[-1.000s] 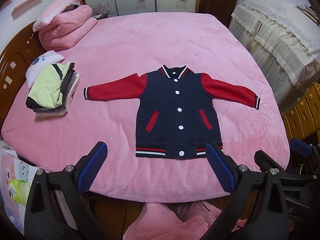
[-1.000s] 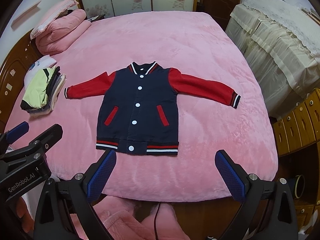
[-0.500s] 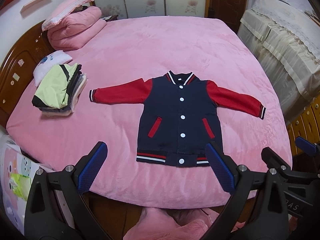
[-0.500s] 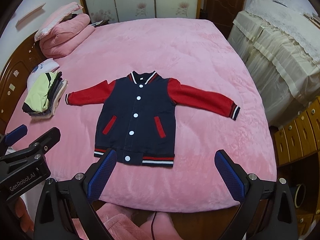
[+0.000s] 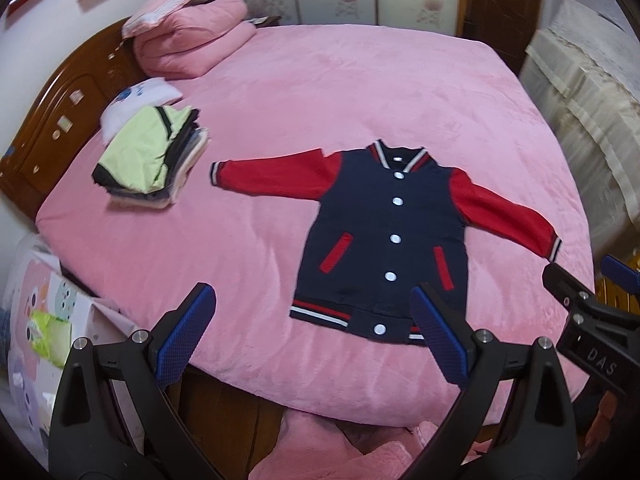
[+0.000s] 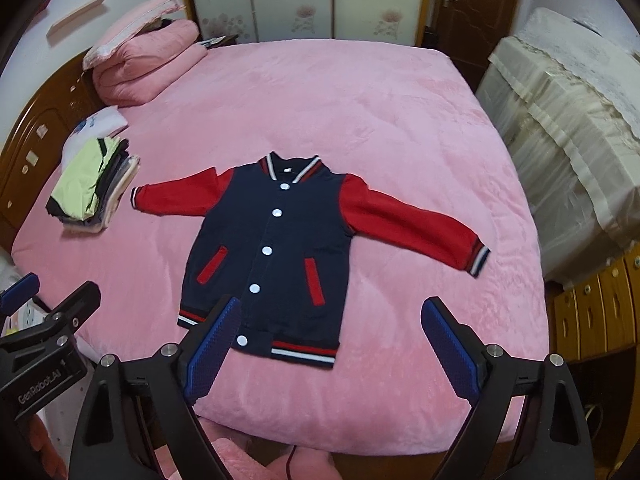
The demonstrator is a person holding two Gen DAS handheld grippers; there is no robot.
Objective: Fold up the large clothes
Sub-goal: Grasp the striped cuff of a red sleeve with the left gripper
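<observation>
**Closing in on the spread jacket, nothing gripped yet**

Hovering over the near edge of the bed, the right gripper (image 6: pixel 332 342) has its blue-padded fingers (image 6: pixel 212 342) wide with only air between them, though the jaws are just beginning to narrow. The left gripper (image 5: pixel 314 330) also stands wide and empty. Compared with a second ago, the navy button-front jacket with red sleeves (image 6: pixel 276 248) sits larger and lower in both views, its striped hem (image 6: pixel 304 352) now just beyond the fingertips. I judge this as the approach before a first fold; nothing is folded yet.

Beyond the fingers the jacket lies flat, sleeves out to both sides, on the pink plush bedspread (image 6: pixel 360 120). Ample bare spread surrounds it. Far left of the fingers sits a stack of folded clothes (image 6: pixel 90 192), well apart from the cuff; the bed's near edge lies directly beneath the fingers.
</observation>
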